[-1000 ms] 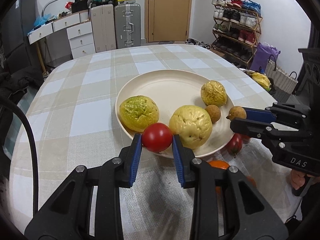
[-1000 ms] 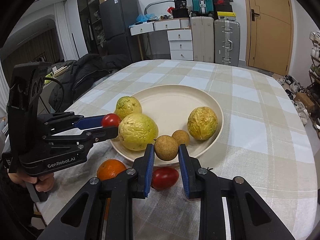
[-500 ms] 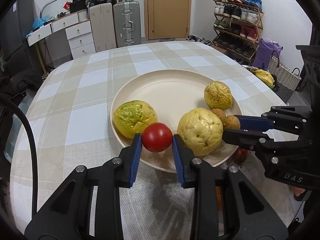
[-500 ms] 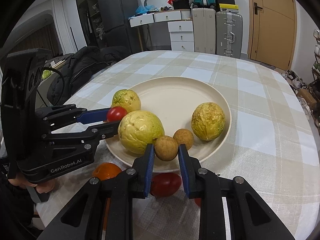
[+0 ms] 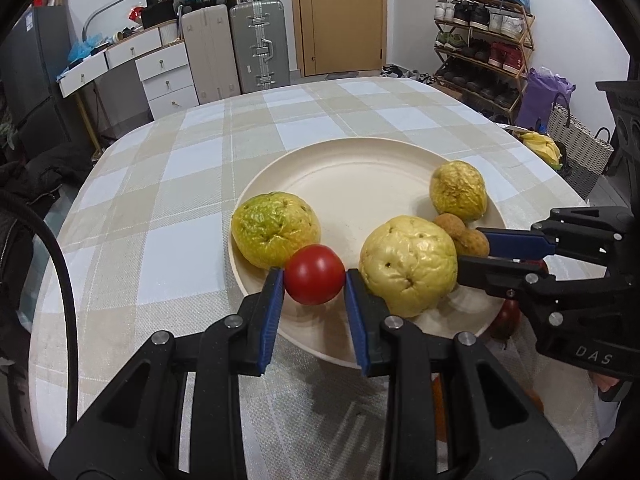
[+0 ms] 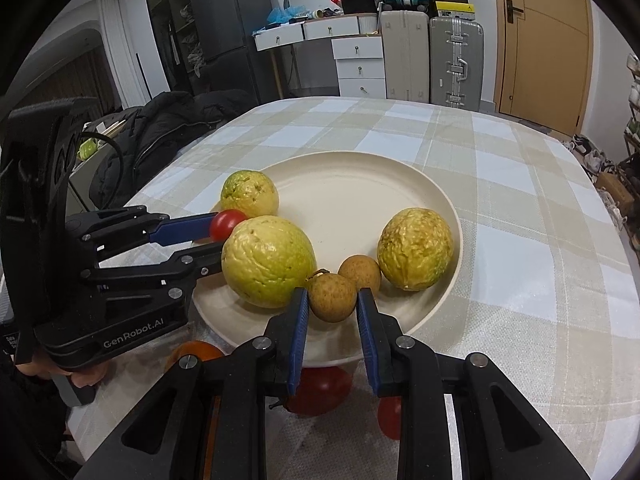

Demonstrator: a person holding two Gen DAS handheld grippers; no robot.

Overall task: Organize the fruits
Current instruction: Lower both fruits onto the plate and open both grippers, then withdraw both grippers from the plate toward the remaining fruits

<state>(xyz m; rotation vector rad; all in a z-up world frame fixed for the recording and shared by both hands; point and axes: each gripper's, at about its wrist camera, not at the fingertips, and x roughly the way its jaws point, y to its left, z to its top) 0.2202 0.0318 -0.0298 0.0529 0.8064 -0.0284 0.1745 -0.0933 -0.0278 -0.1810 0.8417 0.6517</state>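
A cream plate (image 5: 360,176) (image 6: 352,184) on the checked tablecloth holds a green-yellow guava (image 5: 276,229) (image 6: 249,193), a large yellow guava (image 5: 408,265) (image 6: 268,261), a wrinkled yellow fruit (image 5: 458,190) (image 6: 415,248) and a brown longan (image 6: 360,273). My left gripper (image 5: 314,276) is shut on a red tomato (image 5: 314,274) (image 6: 227,224) over the plate's near rim, between the two guavas. My right gripper (image 6: 332,300) is shut on a second brown longan (image 6: 332,297) (image 5: 472,242) just above the plate, beside the first longan.
On the cloth in front of the plate lie a red tomato (image 6: 320,390), another red fruit (image 6: 390,420) and an orange (image 6: 196,354), partly hidden under the grippers. A black jacket (image 6: 160,128) hangs off the table's left side.
Both grippers have moved forward over the plate with their fruit. The longan has gone from off the rim to beside the other longan. The tomato now sits between the guavas.
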